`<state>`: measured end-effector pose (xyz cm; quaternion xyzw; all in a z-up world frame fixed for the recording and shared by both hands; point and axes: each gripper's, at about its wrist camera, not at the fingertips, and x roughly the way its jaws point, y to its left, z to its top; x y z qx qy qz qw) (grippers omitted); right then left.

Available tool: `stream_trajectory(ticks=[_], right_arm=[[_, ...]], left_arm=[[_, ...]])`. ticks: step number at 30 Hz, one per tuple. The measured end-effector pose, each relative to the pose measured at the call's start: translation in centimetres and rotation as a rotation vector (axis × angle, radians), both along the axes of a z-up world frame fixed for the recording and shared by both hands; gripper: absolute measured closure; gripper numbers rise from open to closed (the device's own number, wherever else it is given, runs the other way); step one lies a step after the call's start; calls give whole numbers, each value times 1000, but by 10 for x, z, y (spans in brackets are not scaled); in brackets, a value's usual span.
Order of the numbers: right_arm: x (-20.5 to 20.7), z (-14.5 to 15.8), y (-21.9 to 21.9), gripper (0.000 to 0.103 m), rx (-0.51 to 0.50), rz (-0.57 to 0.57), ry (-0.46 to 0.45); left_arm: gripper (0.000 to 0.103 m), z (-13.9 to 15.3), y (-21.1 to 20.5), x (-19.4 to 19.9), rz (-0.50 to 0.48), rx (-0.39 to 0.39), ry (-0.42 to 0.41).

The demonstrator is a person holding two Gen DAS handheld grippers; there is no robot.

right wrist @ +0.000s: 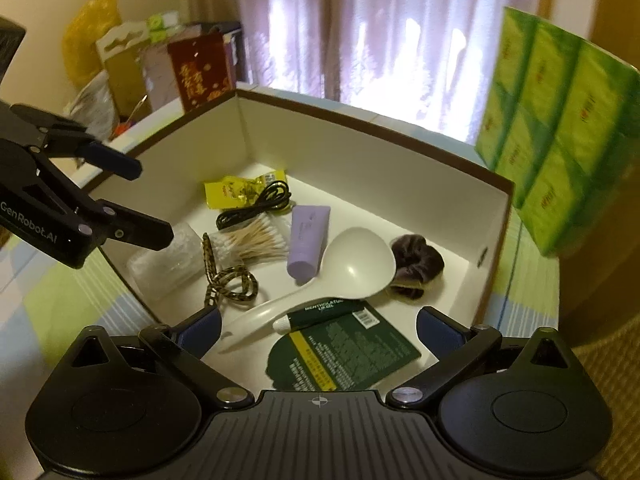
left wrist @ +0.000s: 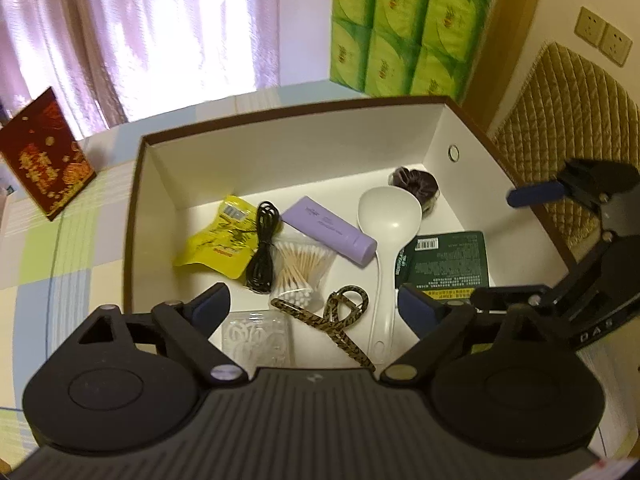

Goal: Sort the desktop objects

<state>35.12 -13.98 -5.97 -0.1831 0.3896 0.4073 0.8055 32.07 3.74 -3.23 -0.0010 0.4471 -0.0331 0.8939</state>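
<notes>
A white box with a brown rim (left wrist: 280, 114) (right wrist: 360, 118) holds a yellow packet (left wrist: 218, 240), a black cable (left wrist: 262, 252), a bag of cotton swabs (left wrist: 300, 268), a purple tube (left wrist: 332, 228), a white spoon (left wrist: 388, 212), a dark scrunchie (left wrist: 420, 182), a green lip-gel card (right wrist: 348, 352), a leopard-print hair clip (left wrist: 340, 316) and a clear plastic case (left wrist: 256, 336). My left gripper (left wrist: 314, 306) (right wrist: 148, 200) hovers open over the box's near left edge, empty. My right gripper (right wrist: 319, 328) (left wrist: 508, 246) stands open and empty above the green card.
A tall pack of green tissues (left wrist: 404, 28) (right wrist: 560, 132) stands behind the box. A red printed box (left wrist: 44, 152) leans at the far left on the checked tablecloth (left wrist: 60, 248). A quilted chair back (left wrist: 572, 120) is close on the right.
</notes>
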Motion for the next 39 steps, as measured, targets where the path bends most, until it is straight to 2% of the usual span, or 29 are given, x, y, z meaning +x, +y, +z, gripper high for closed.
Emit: stream_trajectory(ticks=[4,12,18,21,28,39], right_arm=[[-13,5,-4,2,20,-56,-18],[-46,14,-2,2,53,-184,-117],[-63,24,-1,2,77,-215,-86],[-73,31,0,2,84,-248,-104],[-95,41,-4,2,113,-319,-91],[-127,52,-1,2,117,-376,-95]], left_arm=[[8,11,1,-11,23,-3,-31],[5,34,2,-42,60,6,-115],[1,49,4,-68,93,11,-184],[1,55,7,-79,119,0,-210],[1,62,13,-106,139,-25,-217],[1,74,19,-143,159,-5,-196]])
